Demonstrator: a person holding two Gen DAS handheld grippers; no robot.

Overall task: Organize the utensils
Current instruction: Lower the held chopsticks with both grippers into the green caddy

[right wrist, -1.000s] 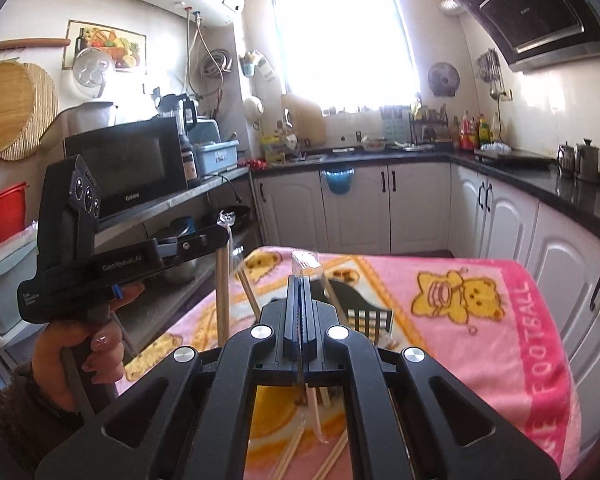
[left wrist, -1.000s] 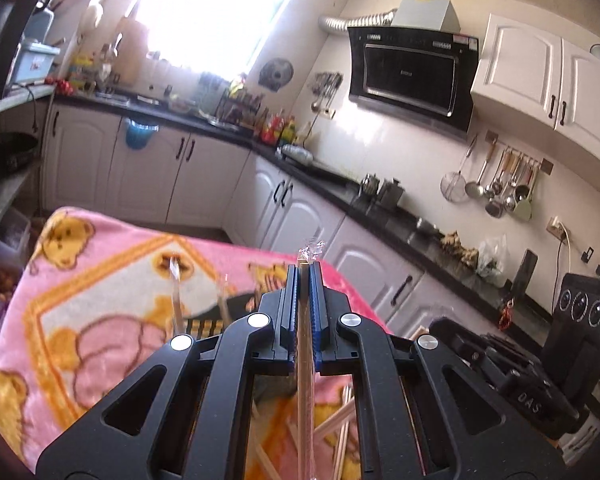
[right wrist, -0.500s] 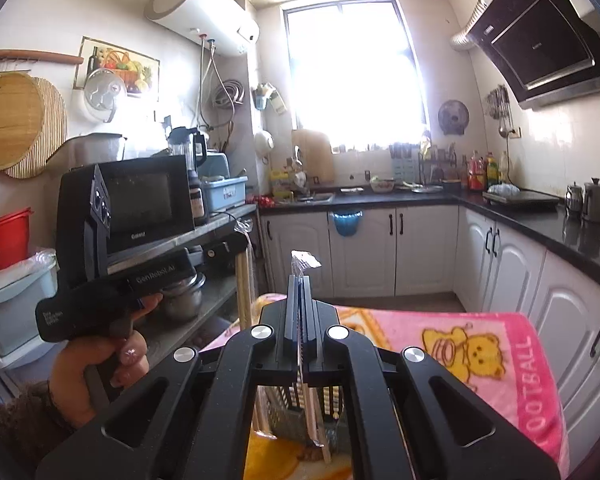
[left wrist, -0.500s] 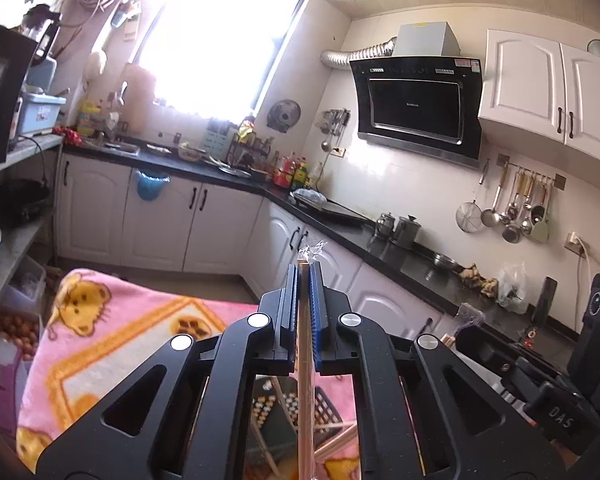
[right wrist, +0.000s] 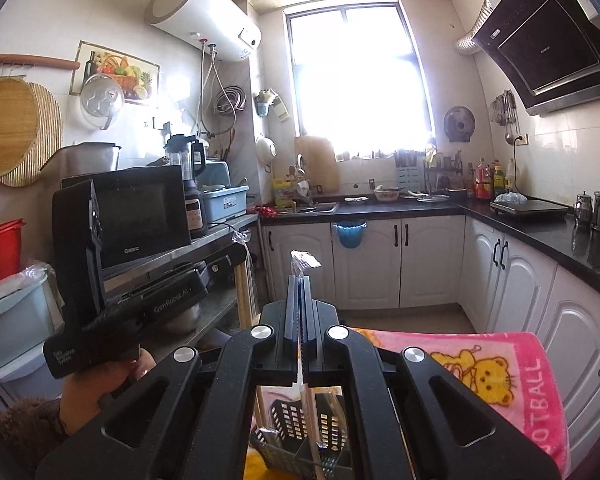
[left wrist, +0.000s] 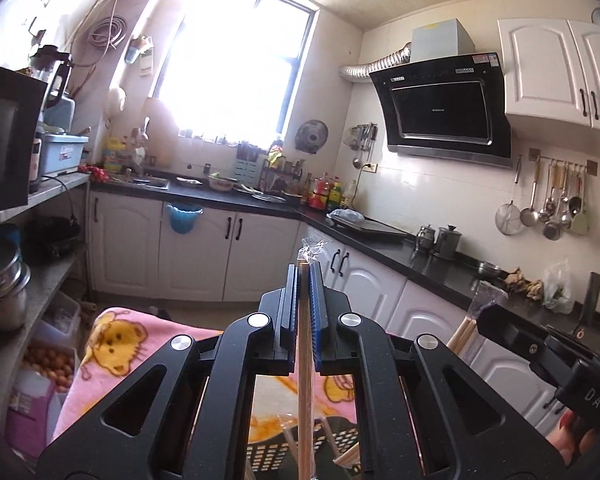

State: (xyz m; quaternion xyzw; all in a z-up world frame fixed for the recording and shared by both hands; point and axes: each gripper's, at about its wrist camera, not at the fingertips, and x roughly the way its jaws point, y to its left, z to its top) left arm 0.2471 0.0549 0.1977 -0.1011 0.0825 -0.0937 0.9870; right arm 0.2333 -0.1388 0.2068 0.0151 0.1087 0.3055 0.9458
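My left gripper [left wrist: 304, 276] is shut on a pair of wooden chopsticks in a clear wrapper [left wrist: 304, 380], held upright above a black perforated utensil basket [left wrist: 336, 450]. My right gripper [right wrist: 301, 286] is shut on another wrapped pair of chopsticks [right wrist: 307, 396], whose lower end hangs into the same basket [right wrist: 296, 420]. The basket stands on a pink cartoon blanket [right wrist: 500, 372]. In the right wrist view the left gripper shows at left with its chopsticks [right wrist: 242, 296]. In the left wrist view the right gripper's chopsticks [left wrist: 466, 332] show at right.
A metal shelf [right wrist: 204, 240] with a microwave [right wrist: 140, 216] stands on the left. White cabinets under a black counter [right wrist: 548, 228] run along the back and right. More wrapped chopsticks lie in the basket [left wrist: 348, 458].
Both grippers have risen and tilted up with their chopsticks. The blanket and basket have dropped to the bottom of both views.
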